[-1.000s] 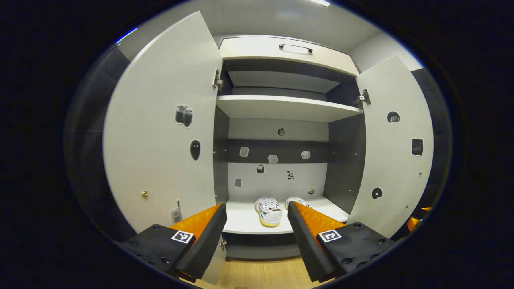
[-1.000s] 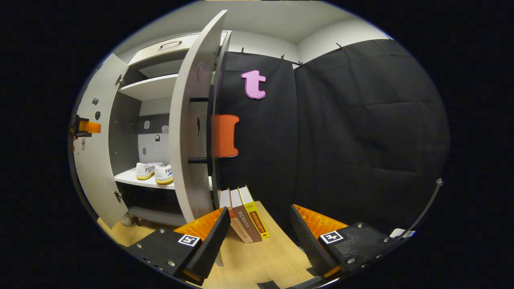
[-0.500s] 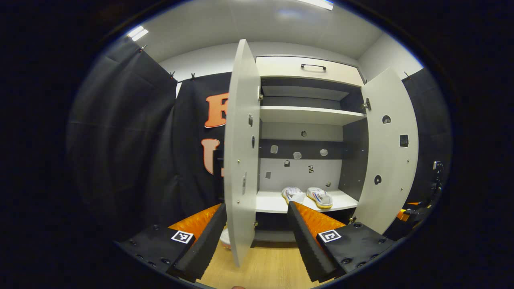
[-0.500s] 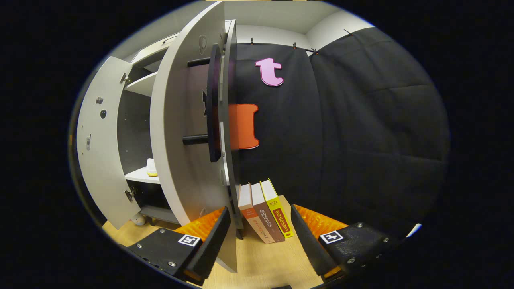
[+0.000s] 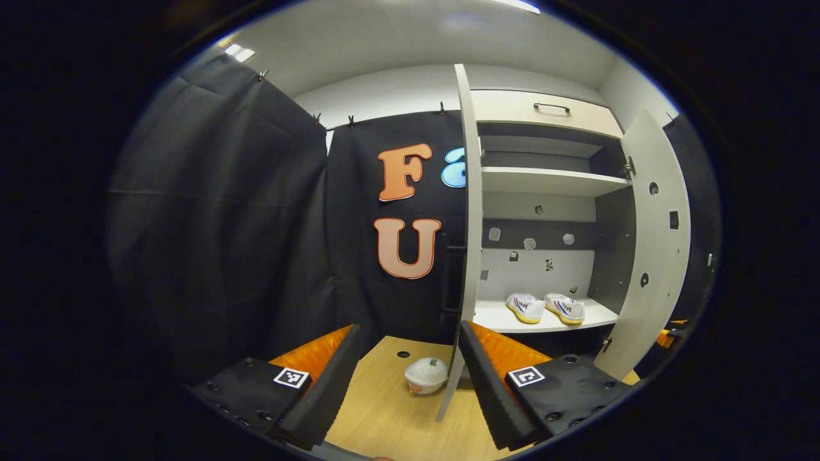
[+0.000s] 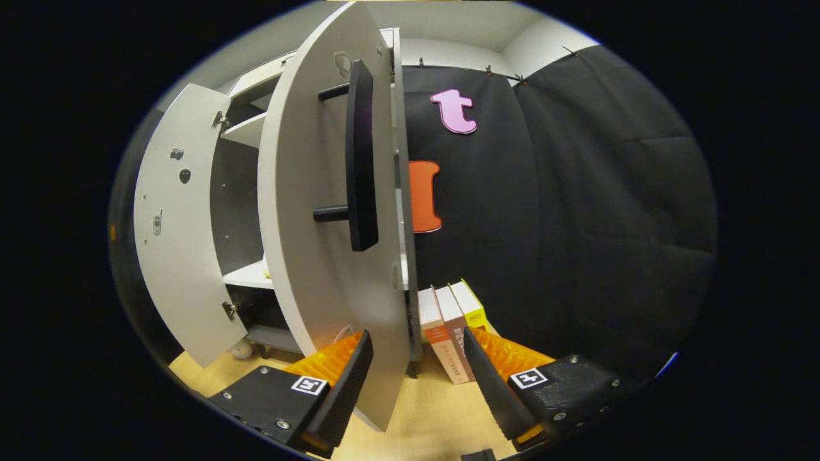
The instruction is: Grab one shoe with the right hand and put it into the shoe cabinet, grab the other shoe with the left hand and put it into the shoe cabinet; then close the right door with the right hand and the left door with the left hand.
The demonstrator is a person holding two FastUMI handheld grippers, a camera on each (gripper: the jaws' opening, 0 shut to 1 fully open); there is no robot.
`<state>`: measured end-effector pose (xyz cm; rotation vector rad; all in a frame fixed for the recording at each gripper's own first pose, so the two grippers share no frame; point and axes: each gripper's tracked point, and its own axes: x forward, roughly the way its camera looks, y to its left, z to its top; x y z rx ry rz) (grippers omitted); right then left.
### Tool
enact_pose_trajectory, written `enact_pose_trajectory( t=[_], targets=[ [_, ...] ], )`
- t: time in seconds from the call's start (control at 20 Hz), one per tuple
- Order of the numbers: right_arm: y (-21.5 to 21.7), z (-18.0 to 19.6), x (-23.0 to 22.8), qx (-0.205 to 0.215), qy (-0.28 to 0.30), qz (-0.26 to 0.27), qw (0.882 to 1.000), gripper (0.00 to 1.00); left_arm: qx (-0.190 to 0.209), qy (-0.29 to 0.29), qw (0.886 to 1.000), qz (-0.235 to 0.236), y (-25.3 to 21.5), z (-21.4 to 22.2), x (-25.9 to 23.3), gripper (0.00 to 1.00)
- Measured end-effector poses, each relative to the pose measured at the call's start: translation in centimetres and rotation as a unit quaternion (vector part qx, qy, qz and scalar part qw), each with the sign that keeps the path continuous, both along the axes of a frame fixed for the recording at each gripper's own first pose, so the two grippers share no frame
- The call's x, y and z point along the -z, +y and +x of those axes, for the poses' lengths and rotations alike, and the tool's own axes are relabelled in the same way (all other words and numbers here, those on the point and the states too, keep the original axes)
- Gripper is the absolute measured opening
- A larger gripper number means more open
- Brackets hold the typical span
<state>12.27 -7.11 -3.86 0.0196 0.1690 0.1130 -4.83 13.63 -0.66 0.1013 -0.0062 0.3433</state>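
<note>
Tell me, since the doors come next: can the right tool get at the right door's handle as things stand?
Probably yes. In the right gripper view the right tool is open and the right door stands edge-on between its fingers, the black bar handle on the door's outer face above, nothing in between. The books stand lower, off that path.

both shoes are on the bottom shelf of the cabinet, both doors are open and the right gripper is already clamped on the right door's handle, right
Not quite. The right gripper is open, and the right door edge passes between its fingers; the handle sits higher up, untouched, as the right gripper view shows. The rest holds: in the left gripper view both shoes sit on the bottom shelf, doors open.
</note>
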Motion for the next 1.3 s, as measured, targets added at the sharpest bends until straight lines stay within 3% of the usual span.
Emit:
enact_pose_trajectory(
  t=[0.25, 0.6, 0.9, 1.25, 1.3],
  targets=[
    [6.8, 1.5, 0.5, -0.015, -0.003, -0.003, 1.0, 0.88, 0.007, -0.006, 1.0, 0.011, 3.8, 0.9, -0.5, 0.97],
    [15.6, 7.7, 1.6, -0.015, -0.01, 0.009, 1.0, 0.91, 0.024, 0.0, 1.0, 0.0, 9.3, 3.4, 0.9, 0.99],
    [16.5, 9.3, 1.3, 0.012, -0.022, -0.008, 1.0, 0.89, 0.024, 0.025, 0.999, -0.016, 13.0, 5.1, 4.3, 0.97],
    [17.0, 10.6, 1.0, 0.032, -0.03, -0.05, 0.998, 0.89, 0.054, 0.05, 0.997, -0.029, 12.7, 7.2, 8.2, 0.99],
    [17.0, 10.9, 1.0, 0.035, -0.031, -0.057, 0.997, 0.89, 0.06, 0.053, 0.996, -0.033, 12.4, 7.5, 8.7, 0.95]
  ],
)
